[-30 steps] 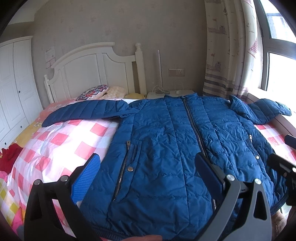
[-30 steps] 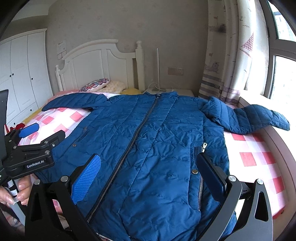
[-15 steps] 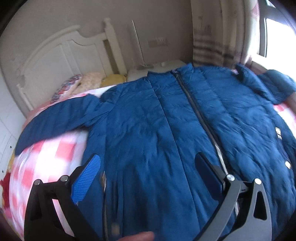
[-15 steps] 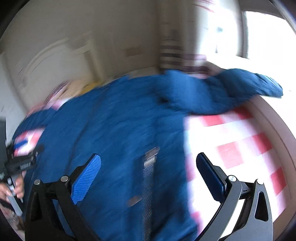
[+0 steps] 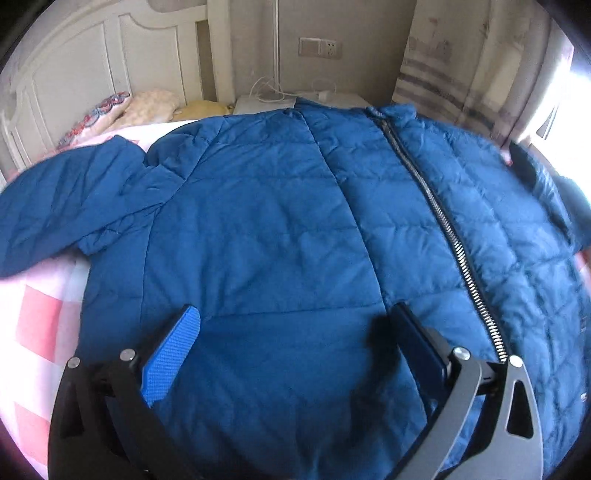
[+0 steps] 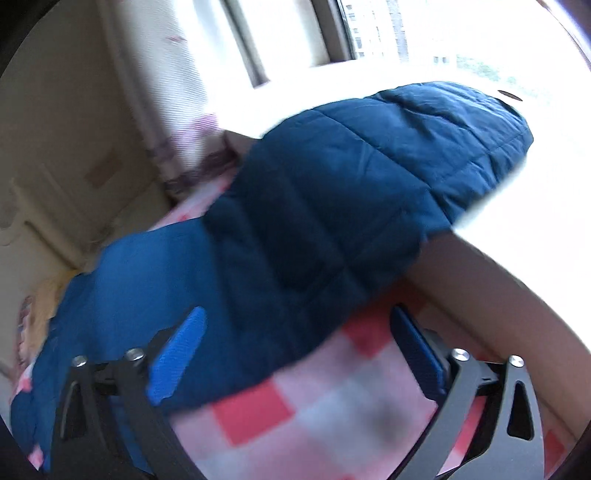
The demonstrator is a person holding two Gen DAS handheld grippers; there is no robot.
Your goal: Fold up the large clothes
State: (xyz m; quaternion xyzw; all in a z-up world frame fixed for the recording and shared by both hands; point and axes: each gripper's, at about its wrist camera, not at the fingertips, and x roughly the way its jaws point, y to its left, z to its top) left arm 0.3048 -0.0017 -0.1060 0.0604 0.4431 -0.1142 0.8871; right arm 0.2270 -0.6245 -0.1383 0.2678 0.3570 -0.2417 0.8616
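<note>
A large blue quilted jacket lies zipped and spread flat, front up, on a pink checked bed. Its left sleeve stretches out to the left. My left gripper is open and empty, close above the jacket's chest, left of the zipper. In the blurred, tilted right wrist view, the jacket's right sleeve runs toward the window side. My right gripper is open and empty just above the sleeve's near part and the checked sheet.
A white headboard and pillows stand at the far end. A bedside table with a cable, a wall socket and a curtain lie behind the collar. A bright window and a wooden ledge border the right side.
Both grippers have moved forward and lower over the jacket. The left one now hovers over the chest; the right one has swung right and tilted toward the right sleeve. Both stay open.
</note>
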